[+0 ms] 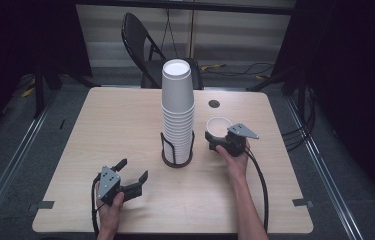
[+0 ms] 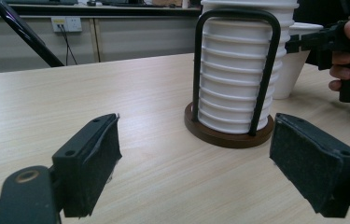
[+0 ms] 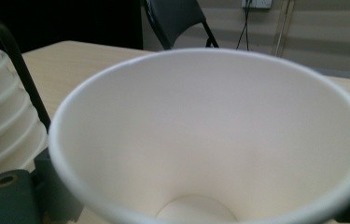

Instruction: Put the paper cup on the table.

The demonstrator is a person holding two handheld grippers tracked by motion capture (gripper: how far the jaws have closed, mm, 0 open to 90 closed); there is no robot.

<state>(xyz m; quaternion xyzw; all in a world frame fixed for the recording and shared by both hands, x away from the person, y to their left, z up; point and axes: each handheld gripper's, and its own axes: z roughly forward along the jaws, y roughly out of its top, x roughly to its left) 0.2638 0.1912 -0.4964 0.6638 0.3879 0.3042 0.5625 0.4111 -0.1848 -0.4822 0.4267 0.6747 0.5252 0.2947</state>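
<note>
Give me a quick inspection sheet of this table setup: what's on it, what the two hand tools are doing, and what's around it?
Surface: light wooden table with a small round hole near the far edge.
Job's things: tall stack of white paper cups in a dark wire holder; single cup upright to its right.
Clutter: nothing seen.
Grippers: left gripper open, jaws wide apart, pointed at the stack; right gripper shut on the single cup.
Cables: a black cable trails from the right gripper; more cables on the floor at right.
Surroundings: folding chair behind the table, dark room.
</note>
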